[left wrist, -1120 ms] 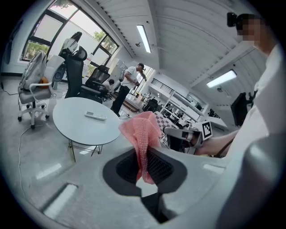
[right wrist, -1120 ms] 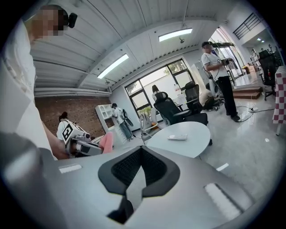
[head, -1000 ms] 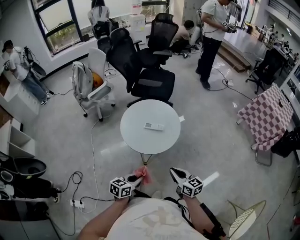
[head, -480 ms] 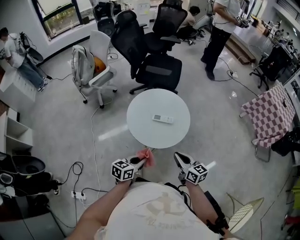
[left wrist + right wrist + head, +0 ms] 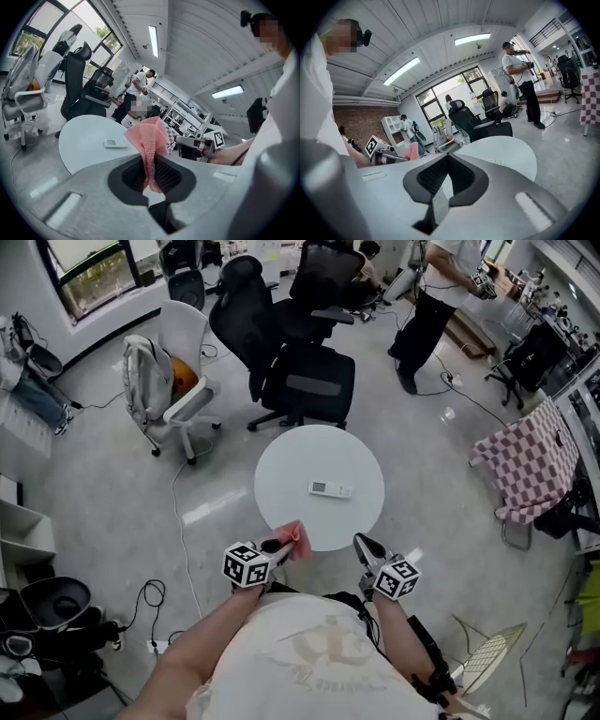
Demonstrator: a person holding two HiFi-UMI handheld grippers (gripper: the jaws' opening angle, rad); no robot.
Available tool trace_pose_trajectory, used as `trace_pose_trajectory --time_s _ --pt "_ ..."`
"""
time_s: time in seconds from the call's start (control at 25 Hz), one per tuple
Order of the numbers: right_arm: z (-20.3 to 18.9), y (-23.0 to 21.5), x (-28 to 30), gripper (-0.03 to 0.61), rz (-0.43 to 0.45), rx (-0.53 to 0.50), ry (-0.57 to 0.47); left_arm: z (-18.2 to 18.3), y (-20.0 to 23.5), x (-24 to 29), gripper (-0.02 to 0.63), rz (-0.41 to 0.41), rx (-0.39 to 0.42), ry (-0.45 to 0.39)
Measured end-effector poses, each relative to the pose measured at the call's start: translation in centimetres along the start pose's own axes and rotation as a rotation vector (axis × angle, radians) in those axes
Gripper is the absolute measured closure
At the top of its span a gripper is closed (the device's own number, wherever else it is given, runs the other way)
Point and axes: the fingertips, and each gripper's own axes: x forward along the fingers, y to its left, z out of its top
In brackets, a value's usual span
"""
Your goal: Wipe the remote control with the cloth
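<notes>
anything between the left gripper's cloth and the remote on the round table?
Nothing visible. The remote lies alone on the table; only bare tabletop lies between it and the cloth clamped in the left gripper at the near edge.

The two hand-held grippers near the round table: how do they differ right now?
The left hand-held gripper is shut on a pink cloth; the right hand-held gripper is shut on nothing. The left one is at the head view's left, the right one at its right. Both point toward the round table, jaws together.
</notes>
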Motion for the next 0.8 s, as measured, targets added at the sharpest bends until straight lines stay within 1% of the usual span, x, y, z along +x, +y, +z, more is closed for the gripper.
trace_pose_trajectory --time_s 0.16,0.28,0.44,0.64,0.8 --pt "-0.1 -0.7 1.0 0.572 -0.072 0.013 -0.001 0.9 2.0 0.3 0.594 -0.022 -0.006 0.022" --pt "-0.6 -1.5 1.1 0.572 -0.116 0.015 0.022 1.1 2.8 0.6 0.594 -0.035 -0.016 0.033" --pt "-0.8 -3.8 1.6 0.571 -0.166 0.022 0.06 1.9 3.5 1.9 0.594 -0.047 -0.017 0.055" --pt "-2.0 -5.8 2.9 0.571 -0.163 0.031 0.109 1.9 4.4 3.8 0.594 -0.038 -0.027 0.094" --pt "-1.8 -8.7 4.5 0.571 -0.163 0.016 0.14 2.6 5.0 5.9 0.594 -0.037 -0.027 0.148"
